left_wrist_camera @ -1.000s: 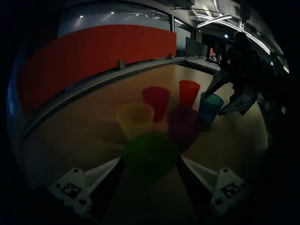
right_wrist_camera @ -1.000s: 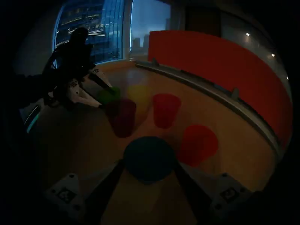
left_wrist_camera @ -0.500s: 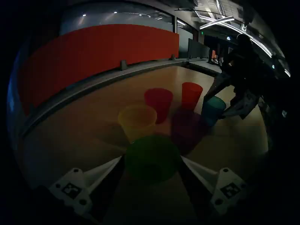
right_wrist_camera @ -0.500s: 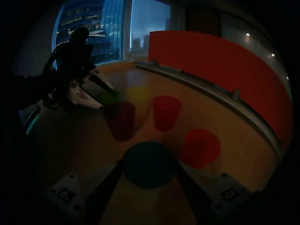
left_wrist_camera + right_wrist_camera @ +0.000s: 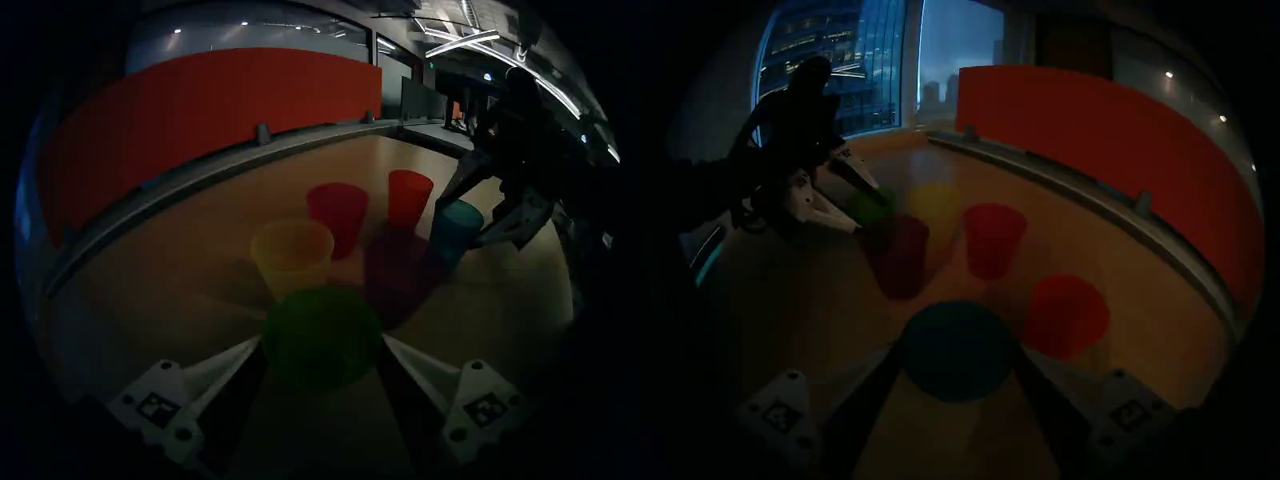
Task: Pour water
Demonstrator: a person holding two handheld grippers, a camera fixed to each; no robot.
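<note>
In the left gripper view a green cup (image 5: pixel 322 336) sits between my left gripper's (image 5: pixel 322 346) fingers, which press on its two sides. Beyond it stand a yellow cup (image 5: pixel 292 258), a purple cup (image 5: pixel 398 272), a dark red cup (image 5: pixel 338 216) and an orange-red cup (image 5: pixel 409 200). In the right gripper view my right gripper (image 5: pixel 958 354) is shut on a teal cup (image 5: pixel 958 344). The same teal cup (image 5: pixel 456 228) appears far right in the left gripper view, held by the right gripper (image 5: pixel 456 222). The left gripper (image 5: pixel 872 210) with the green cup (image 5: pixel 877 205) shows at the left of the right gripper view.
The cups stand on a wooden tabletop (image 5: pixel 184 272) in dim light. A red partition (image 5: pixel 200 112) with a grey rail runs along its far edge. A person's dark outline (image 5: pixel 792 136) holds the grippers. Windows (image 5: pixel 848 64) lie behind.
Little has moved. Both grippers keep their cups. In the right gripper view the teal cup sits slightly lower and the standing cups have drifted a little.
</note>
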